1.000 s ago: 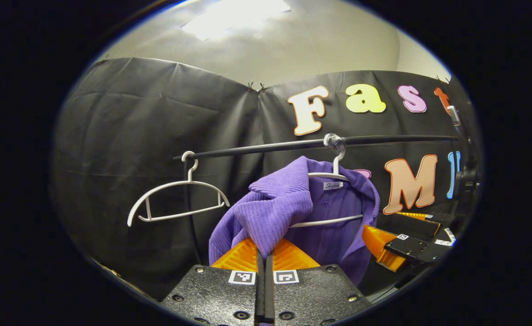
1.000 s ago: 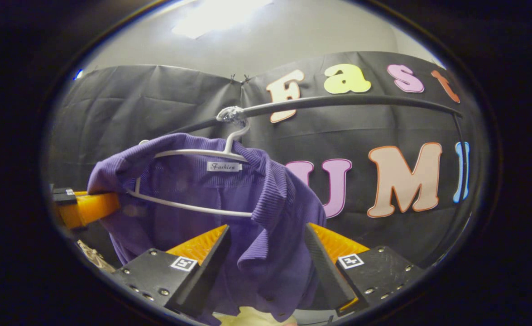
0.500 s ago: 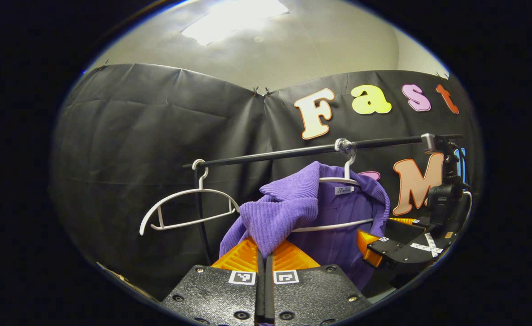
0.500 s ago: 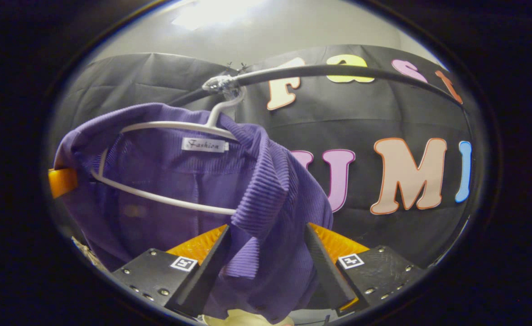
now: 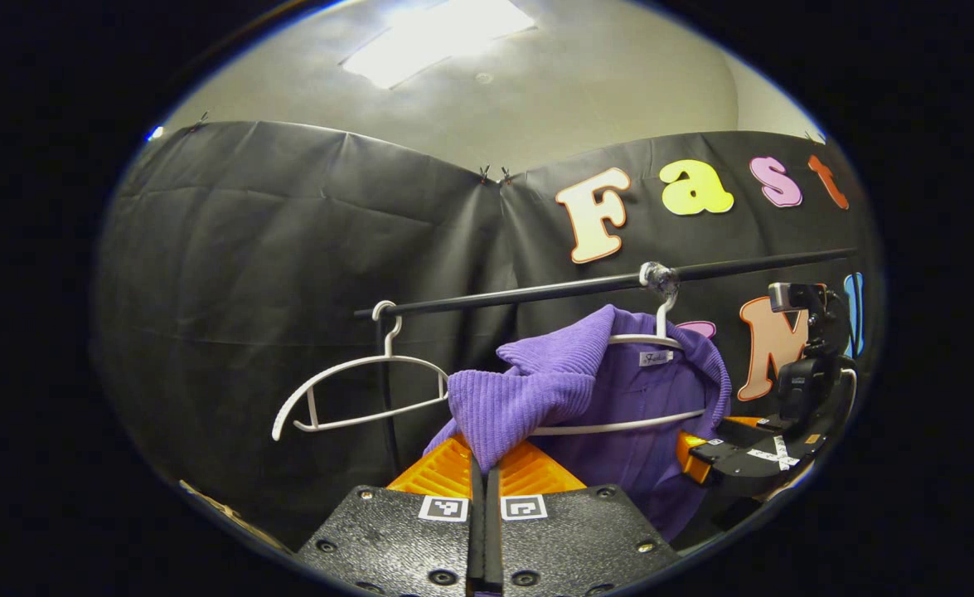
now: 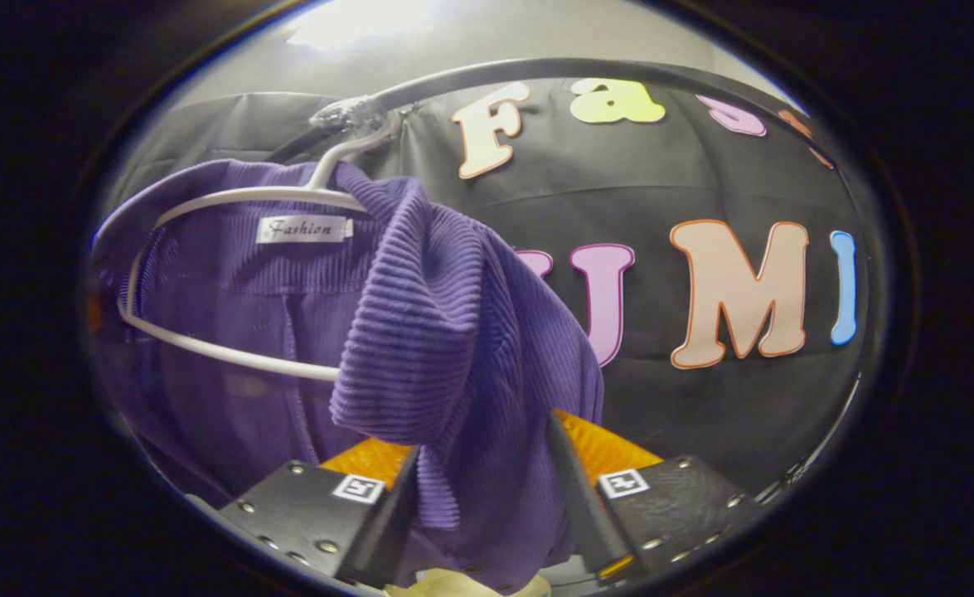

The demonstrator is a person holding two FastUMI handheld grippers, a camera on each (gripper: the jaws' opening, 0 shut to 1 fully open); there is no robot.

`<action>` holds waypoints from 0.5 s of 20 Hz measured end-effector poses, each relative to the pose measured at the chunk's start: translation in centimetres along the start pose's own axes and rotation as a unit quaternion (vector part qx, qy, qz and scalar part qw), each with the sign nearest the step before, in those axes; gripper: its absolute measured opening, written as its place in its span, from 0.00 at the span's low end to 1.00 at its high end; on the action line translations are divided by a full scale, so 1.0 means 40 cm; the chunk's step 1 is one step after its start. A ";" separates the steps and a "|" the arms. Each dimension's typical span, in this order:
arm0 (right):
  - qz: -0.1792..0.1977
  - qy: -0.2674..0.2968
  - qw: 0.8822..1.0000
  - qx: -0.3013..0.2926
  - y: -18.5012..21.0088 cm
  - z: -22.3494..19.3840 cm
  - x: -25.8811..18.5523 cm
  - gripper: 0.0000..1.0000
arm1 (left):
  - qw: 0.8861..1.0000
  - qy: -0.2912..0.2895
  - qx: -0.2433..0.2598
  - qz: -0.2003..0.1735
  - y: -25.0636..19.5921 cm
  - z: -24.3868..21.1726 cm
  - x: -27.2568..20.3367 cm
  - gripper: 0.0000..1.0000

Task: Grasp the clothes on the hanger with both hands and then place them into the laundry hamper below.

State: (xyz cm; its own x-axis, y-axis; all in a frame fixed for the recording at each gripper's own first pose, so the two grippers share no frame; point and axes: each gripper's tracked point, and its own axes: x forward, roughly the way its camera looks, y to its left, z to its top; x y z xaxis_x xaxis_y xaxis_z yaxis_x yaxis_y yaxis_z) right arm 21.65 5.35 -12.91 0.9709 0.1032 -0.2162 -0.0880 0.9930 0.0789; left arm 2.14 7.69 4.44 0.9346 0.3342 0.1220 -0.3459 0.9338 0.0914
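Observation:
A purple ribbed garment (image 5: pixel 611 398) hangs on a white hanger (image 5: pixel 619 427) from the black rail (image 5: pixel 536 292). My left gripper (image 5: pixel 484 468) is shut on the garment's near shoulder, and the fabric is bunched and pulled off that hanger end. In the right gripper view the garment (image 6: pixel 420 332) is close, its label at the collar and the hanger bar (image 6: pixel 221 352) crossing it. My right gripper (image 6: pixel 480 493) is open, with the other shoulder's fabric hanging between its fingers. That gripper (image 5: pixel 743 452) also shows at the garment's right side in the left gripper view.
An empty white hanger (image 5: pixel 354 390) hangs at the rail's left end beside a black upright post (image 5: pixel 385 398). The rail (image 6: pixel 536 70) arcs just overhead in the right gripper view. A pale object (image 6: pixel 470 584) peeks in below the garment's hem. Black cloth closes off the back.
The right gripper has moved in closer, and the shoulder fabric now hangs deeper between its fingers. The left gripper has kept its hold, drawing the shoulder a little farther off the hanger.

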 end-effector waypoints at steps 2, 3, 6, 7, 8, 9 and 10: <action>-0.012 0.008 1.000 -0.005 -0.010 -0.008 0.006 0.54 | 1.000 -0.001 0.000 0.002 0.004 -0.001 0.003 0.03; -0.016 0.011 1.000 -0.006 -0.011 -0.007 0.002 0.43 | 1.000 -0.001 0.000 0.002 0.006 0.000 0.002 0.03; -0.033 0.020 0.999 -0.006 -0.030 -0.010 0.002 0.11 | 1.000 -0.003 -0.001 0.004 0.012 0.002 0.002 0.00; -0.040 0.021 0.999 -0.006 -0.034 -0.007 -0.002 0.14 | 1.000 -0.003 -0.002 0.005 0.013 0.003 0.002 0.00; -0.045 0.022 0.999 -0.004 -0.042 -0.003 -0.006 0.14 | 1.000 -0.003 -0.003 0.004 0.015 0.005 0.002 0.00; -0.046 0.022 0.999 0.003 -0.048 -0.001 -0.011 0.10 | 1.000 -0.004 -0.005 0.004 0.018 0.007 0.001 0.00; -0.051 0.022 0.998 0.010 -0.057 0.003 -0.016 0.10 | 1.000 -0.006 -0.006 0.006 0.021 0.009 0.002 0.02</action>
State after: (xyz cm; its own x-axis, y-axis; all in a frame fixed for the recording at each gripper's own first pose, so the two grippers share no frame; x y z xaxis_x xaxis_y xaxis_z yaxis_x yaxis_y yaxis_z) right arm 21.25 2.99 -12.84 0.9640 0.0040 -0.2660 0.0161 0.9972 0.0733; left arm 1.88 8.45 4.86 0.9294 0.3438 0.1341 -0.3558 0.9312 0.0789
